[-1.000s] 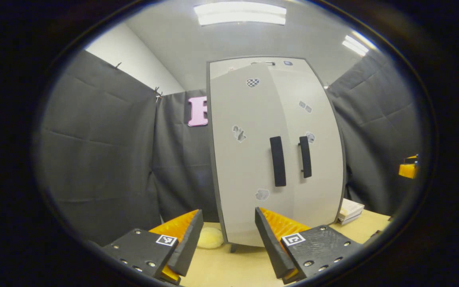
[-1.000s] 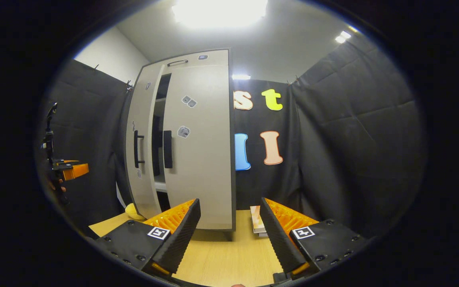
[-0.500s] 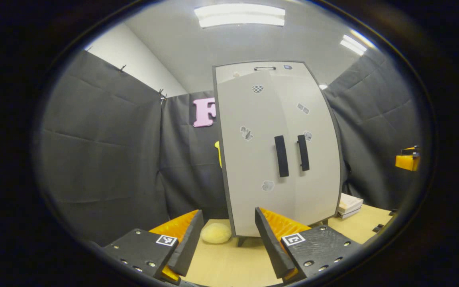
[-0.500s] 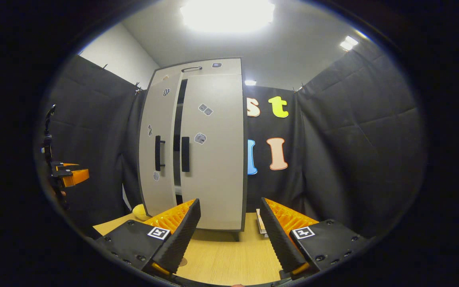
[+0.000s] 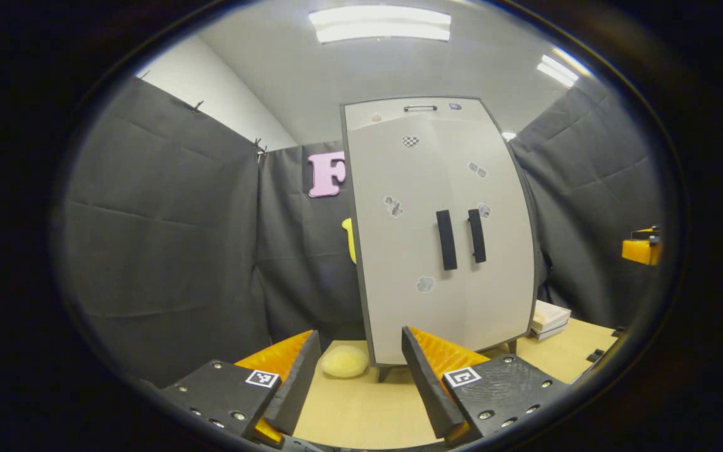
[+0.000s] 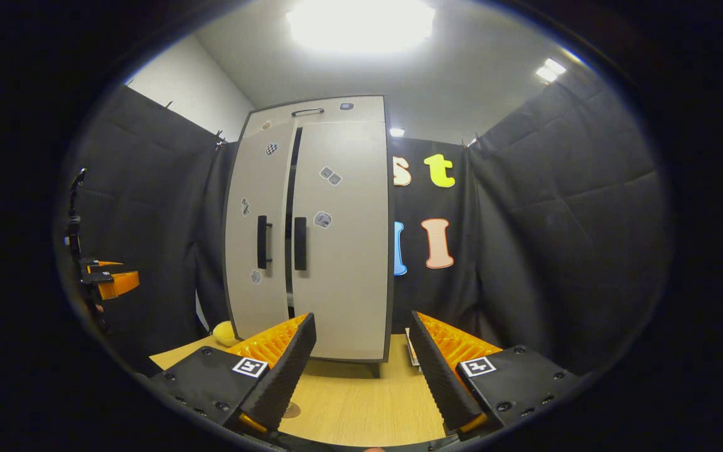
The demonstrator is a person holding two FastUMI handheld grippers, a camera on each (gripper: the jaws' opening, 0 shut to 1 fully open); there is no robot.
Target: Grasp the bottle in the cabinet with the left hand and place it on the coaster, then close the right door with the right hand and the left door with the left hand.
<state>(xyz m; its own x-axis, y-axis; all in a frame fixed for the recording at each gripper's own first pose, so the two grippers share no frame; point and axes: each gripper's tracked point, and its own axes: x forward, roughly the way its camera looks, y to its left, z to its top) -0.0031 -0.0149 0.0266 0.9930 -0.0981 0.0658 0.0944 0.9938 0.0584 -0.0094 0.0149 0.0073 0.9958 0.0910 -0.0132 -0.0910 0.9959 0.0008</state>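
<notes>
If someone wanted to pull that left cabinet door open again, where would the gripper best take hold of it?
Probably the left door's handle: a tall, upright dark bar standing off the left door near its inner edge. Come straight at the front with the left gripper, fingers either side of the bar, since it runs vertically and there seems to be a gap behind it.

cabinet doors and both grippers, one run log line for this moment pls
cabinet: right door shut, left door slightly ajar | left gripper: open, empty, off cabinet | right gripper: open, empty, off cabinet
</notes>
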